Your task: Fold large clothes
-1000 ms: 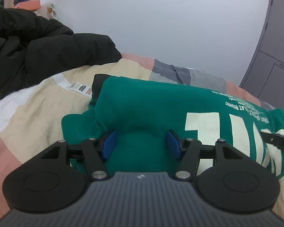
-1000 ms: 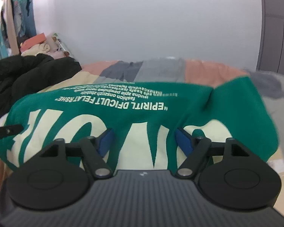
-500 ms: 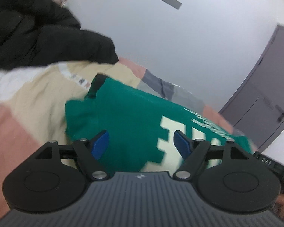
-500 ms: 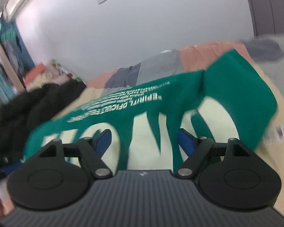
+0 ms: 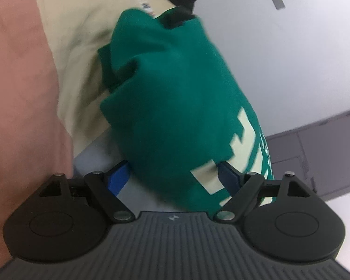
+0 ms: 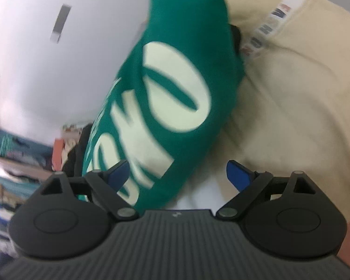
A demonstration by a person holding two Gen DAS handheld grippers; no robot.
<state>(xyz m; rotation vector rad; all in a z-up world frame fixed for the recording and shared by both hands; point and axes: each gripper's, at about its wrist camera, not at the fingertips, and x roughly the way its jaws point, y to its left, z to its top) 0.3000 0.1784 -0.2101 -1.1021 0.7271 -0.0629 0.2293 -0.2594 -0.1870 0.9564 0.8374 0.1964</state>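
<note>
The green sweatshirt (image 5: 175,98) lies bunched on the bed's patchwork cover (image 5: 23,93), cream lettering uppermost, with a dark collar or lining showing at its far end. Both wrist views are strongly rolled and blurred. The left claw (image 5: 173,177) stands spread wide with a fold of the garment lying between its blue pads (image 5: 117,178), not pinched; the right claw (image 6: 178,176) is likewise released, the garment's near edge crossing its left pad (image 6: 116,172) while its right pad hangs over bare cover. Judged from this, the fold is partly made but loose, and neither tool holds cloth. Risks: a closing claw could catch the cover along with the sweatshirt and drag both; a grab on the thick bunched layers could take only the top ply, so the fold would slide apart when lifted; the tilted approach could nudge the pile off line. Hidden or unclear: the sleeves and hem cannot be located; the small print is unreadable; whether the fabric touches the left claw's right pad cannot be told; the dark clothing (image 6: 78,149) on the far side is cut off.
</note>
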